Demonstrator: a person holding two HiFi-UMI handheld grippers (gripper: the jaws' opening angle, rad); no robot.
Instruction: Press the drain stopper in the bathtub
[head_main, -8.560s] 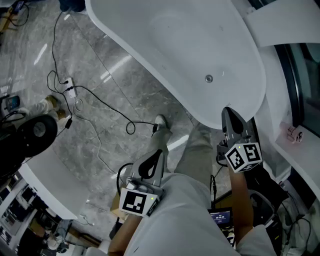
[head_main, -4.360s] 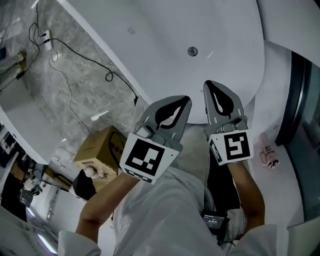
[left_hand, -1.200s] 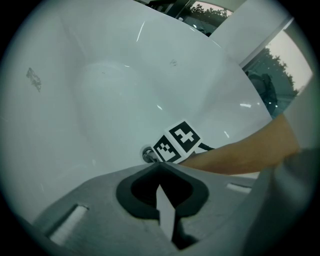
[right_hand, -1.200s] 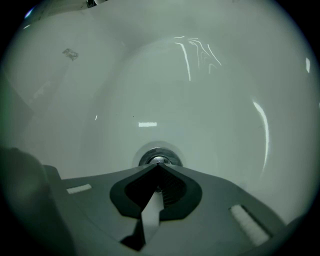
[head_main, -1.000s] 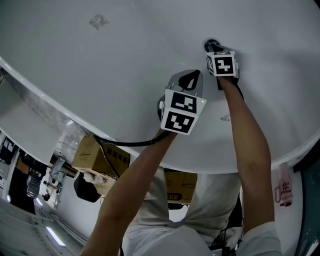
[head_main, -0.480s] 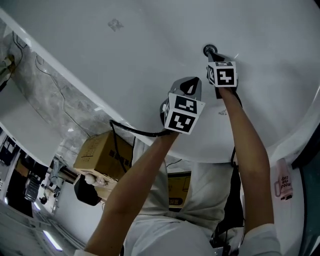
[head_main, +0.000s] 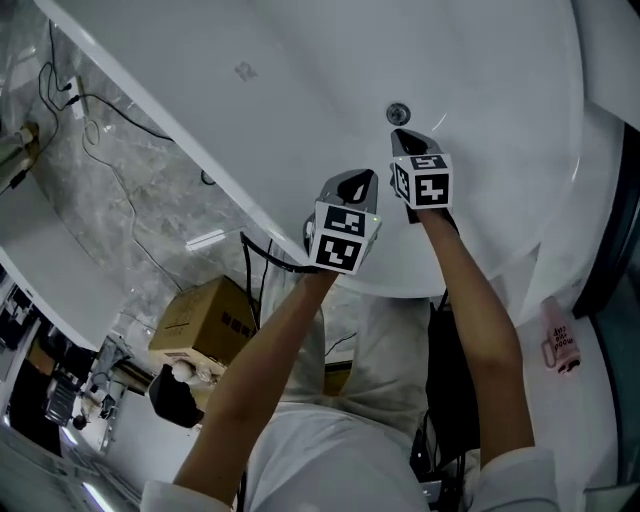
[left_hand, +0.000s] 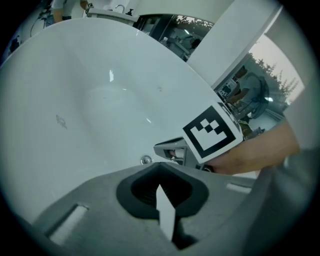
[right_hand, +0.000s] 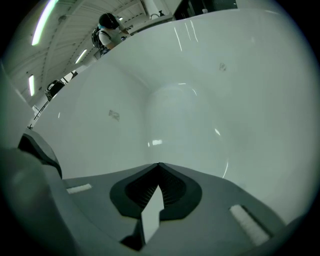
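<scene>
Pressing the drain stopper (head_main: 398, 113) requires no grasp. It is judged to be a small, rigid, smooth metal cap on a spring-click mechanism, so contact belongs on the centre of its top face, applied straight down. It sits on the floor of the bathtub (head_main: 480, 60), near the rounded end. The right gripper (head_main: 399, 136) hangs just beside it and apparently clear of it, jaws together and empty. The left gripper (head_main: 363, 180) is held nearer the tub rim, jaws likewise together on nothing. Polished cap and glossy floor are likely slippery; an off-centre push may skid.
</scene>
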